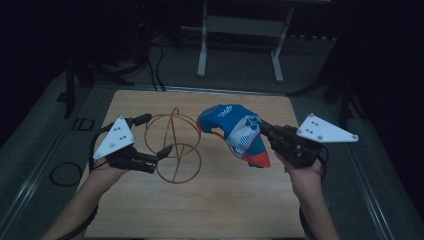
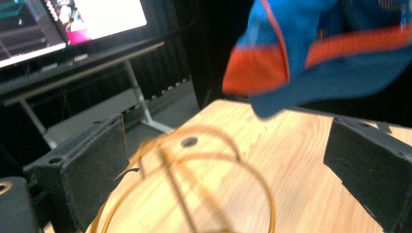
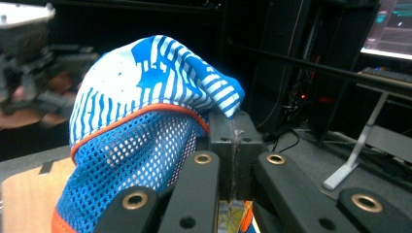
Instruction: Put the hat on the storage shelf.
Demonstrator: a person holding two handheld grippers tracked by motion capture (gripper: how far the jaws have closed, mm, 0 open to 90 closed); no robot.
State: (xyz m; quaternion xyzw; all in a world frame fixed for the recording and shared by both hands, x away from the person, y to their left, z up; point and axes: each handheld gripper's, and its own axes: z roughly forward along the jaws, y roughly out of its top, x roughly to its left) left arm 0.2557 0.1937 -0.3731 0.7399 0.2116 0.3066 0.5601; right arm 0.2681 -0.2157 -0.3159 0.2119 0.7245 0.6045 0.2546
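right tool (image 1: 262,126) pinches the cap (image 1: 235,131), above the wire stand (image 1: 174,146).

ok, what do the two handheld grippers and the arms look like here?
Both are black two-jaw units. The left gripper and the right gripper each carry a pale grey three-cornered plate with small dark holes. The jaws are blocky black pads; brass-coloured rivets dot the right one's linkage. Black cables trail back along bare forearms, no sleeves visible.

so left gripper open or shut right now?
Open. The left gripper has its fingers spread wide around the wire stand, not pressing on it.
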